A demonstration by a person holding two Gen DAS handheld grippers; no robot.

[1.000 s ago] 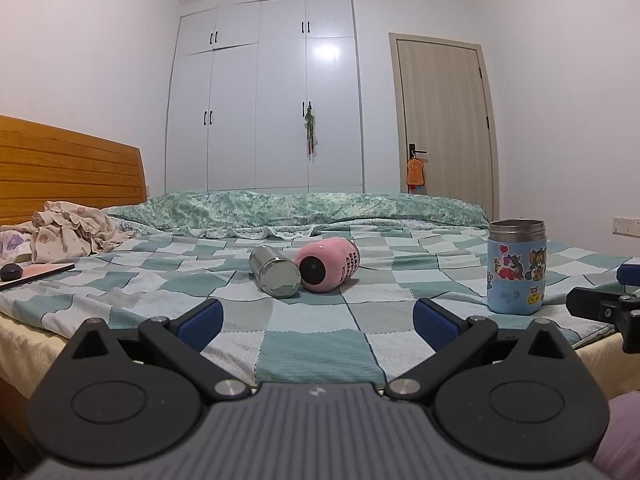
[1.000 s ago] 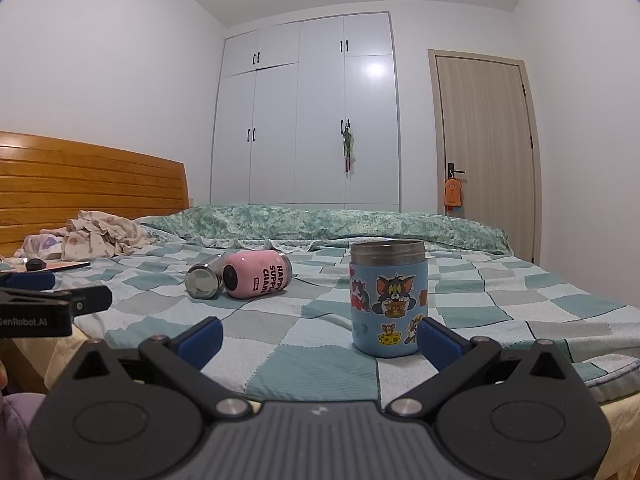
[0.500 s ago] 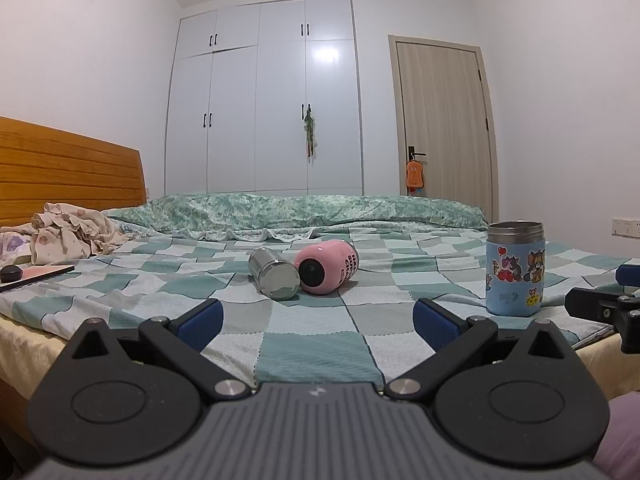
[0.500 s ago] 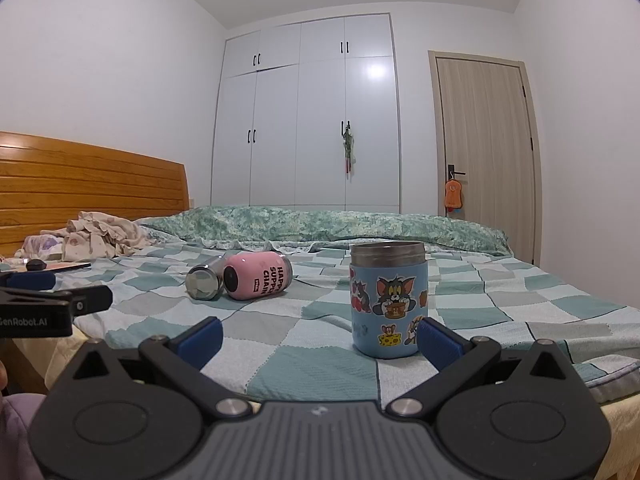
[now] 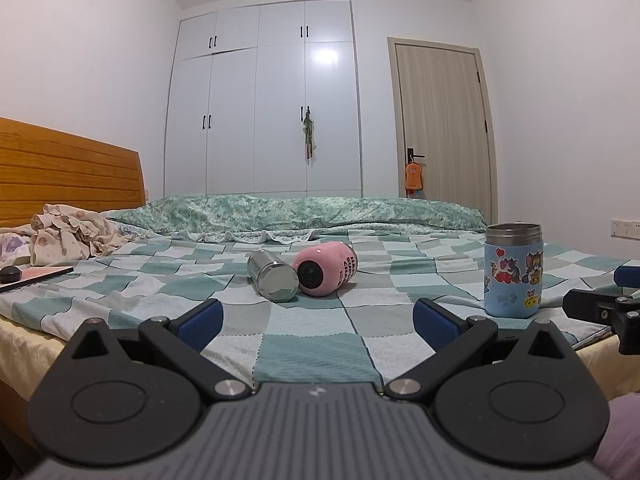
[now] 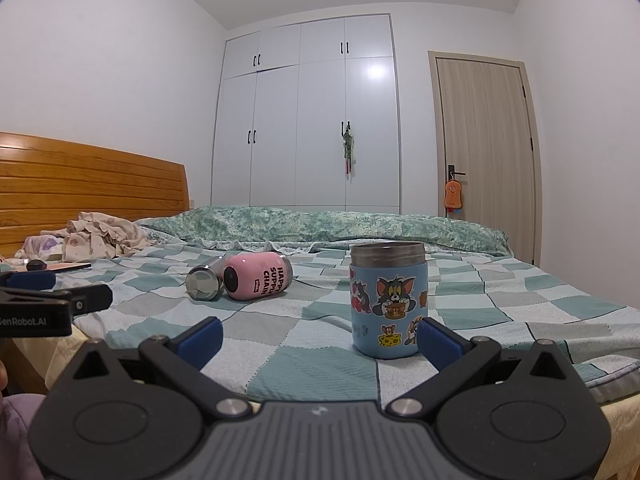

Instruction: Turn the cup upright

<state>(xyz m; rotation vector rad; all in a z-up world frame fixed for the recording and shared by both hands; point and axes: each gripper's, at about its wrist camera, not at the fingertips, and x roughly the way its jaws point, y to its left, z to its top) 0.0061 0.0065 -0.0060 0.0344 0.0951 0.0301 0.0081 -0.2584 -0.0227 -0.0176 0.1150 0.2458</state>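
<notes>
A pink cup (image 5: 325, 267) lies on its side on the checked bedspread, its base toward me; it also shows in the right wrist view (image 6: 258, 276). A steel cup (image 5: 273, 281) lies on its side touching it on the left, also seen in the right wrist view (image 6: 205, 283). A blue cartoon cup (image 5: 514, 276) stands upright at the right, near in the right wrist view (image 6: 387, 305). My left gripper (image 5: 318, 320) is open and empty, short of the lying cups. My right gripper (image 6: 318, 336) is open and empty, just before the blue cup.
The bed's near edge (image 5: 24, 332) runs below both grippers. Crumpled clothes (image 5: 68, 236), a flat pink item and a small black object (image 5: 10, 274) lie at the left by the wooden headboard (image 5: 68, 176). A folded quilt (image 5: 312, 216) lies across the far side.
Both views have shifted very slightly; the cups have not moved and both grippers stay open.
</notes>
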